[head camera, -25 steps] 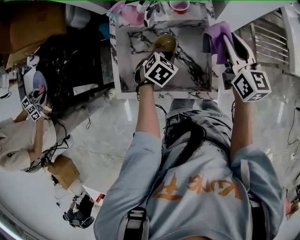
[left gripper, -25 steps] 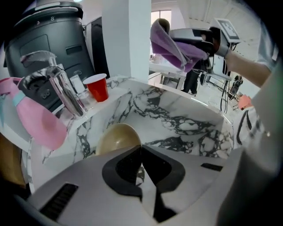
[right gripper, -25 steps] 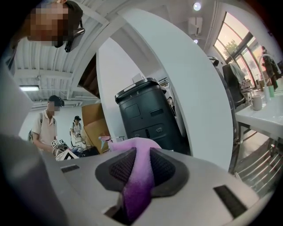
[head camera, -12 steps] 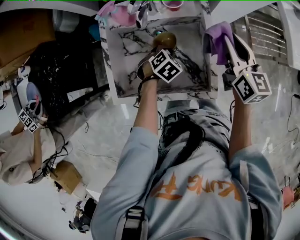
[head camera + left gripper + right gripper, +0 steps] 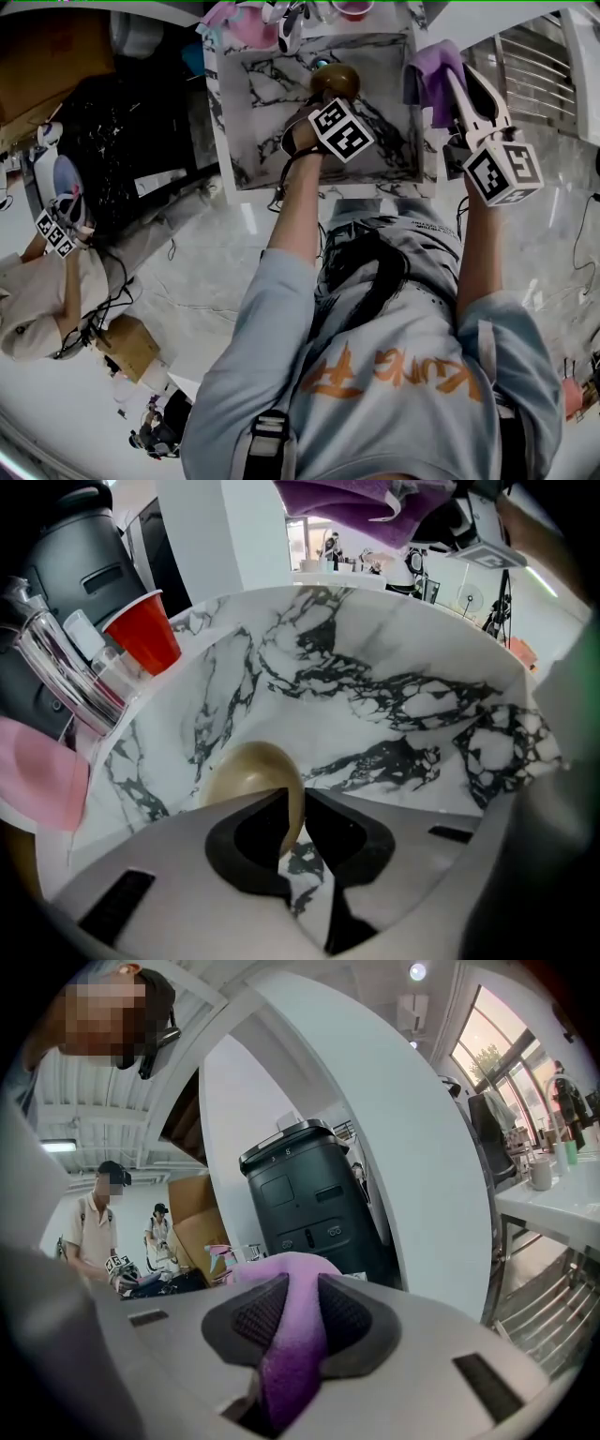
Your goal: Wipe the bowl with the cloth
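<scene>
Red cup, pink rag beside basin; bowl inside.

Dial: head view, centred on the basin, twelve o'clock pointing away from the person.
Bowl: inside the basin at one o'clock, near the far wall.
Left gripper: reaches in from six o'clock, above the basin floor, with the bowl's near rim between its jaws.
Cloth: at three o'clock, over the basin's right wall.
Right gripper: at four o'clock, outside the basin, jaws around the cloth, well apart from the bowl.
Cup: on the far ledge at twelve to one o'clock, behind the bowl.
Container: on the ledge, just beside the cup.
Second person: at eight o'clock, well apart from the basin.
</scene>
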The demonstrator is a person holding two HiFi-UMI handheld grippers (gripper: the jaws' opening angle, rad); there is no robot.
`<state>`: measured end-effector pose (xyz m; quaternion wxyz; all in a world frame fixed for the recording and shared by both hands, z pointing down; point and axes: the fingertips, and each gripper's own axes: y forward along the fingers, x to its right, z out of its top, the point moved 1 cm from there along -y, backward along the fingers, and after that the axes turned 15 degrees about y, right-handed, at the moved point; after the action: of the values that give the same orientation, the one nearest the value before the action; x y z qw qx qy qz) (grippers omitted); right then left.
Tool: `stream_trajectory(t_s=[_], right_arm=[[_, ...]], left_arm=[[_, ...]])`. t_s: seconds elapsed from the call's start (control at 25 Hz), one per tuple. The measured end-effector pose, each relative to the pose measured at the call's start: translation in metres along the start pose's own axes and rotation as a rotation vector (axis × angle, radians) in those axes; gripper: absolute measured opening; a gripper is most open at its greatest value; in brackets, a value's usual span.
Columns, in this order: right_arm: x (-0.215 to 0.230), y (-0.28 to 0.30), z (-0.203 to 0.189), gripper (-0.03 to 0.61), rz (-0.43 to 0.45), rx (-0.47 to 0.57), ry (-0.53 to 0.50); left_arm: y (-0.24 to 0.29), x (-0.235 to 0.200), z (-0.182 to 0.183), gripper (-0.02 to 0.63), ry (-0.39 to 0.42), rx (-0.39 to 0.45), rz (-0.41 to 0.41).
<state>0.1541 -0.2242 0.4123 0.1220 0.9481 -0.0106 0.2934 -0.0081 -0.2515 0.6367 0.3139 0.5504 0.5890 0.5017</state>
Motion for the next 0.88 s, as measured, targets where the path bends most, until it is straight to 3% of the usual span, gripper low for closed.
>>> stream_trajectory(t_s=[0.08,0.16,0.44,0.68,0.88], right_arm=[[-0.001,-0.002,0.001,0.11,0.009,0.002,0.002],[0.0,-0.005,0.002,0.11,0.012,0.004,0.007],[-0.002,-0.01,0.009,0.11,0.049,0.006,0.011],[-0.012,-0.018,0.014,0.11,0.111,-0.008,-0.004],[-0.021,-0.028,0.017,0.112,0.173,-0.024,-0.025]], left_arm=[[-0.003,0.0,0.001,0.038,-0.011,0.011,0.003],[-0.008,0.001,0.002,0.121,-0.026,0.019,0.002],[-0.044,-0.011,0.001,0.127,-0.167,0.057,0.094],[-0.103,-0.033,0.004,0.127,-0.391,0.177,0.272],[-0.171,-0.045,0.002,0.073,-0.636,0.338,0.513]])
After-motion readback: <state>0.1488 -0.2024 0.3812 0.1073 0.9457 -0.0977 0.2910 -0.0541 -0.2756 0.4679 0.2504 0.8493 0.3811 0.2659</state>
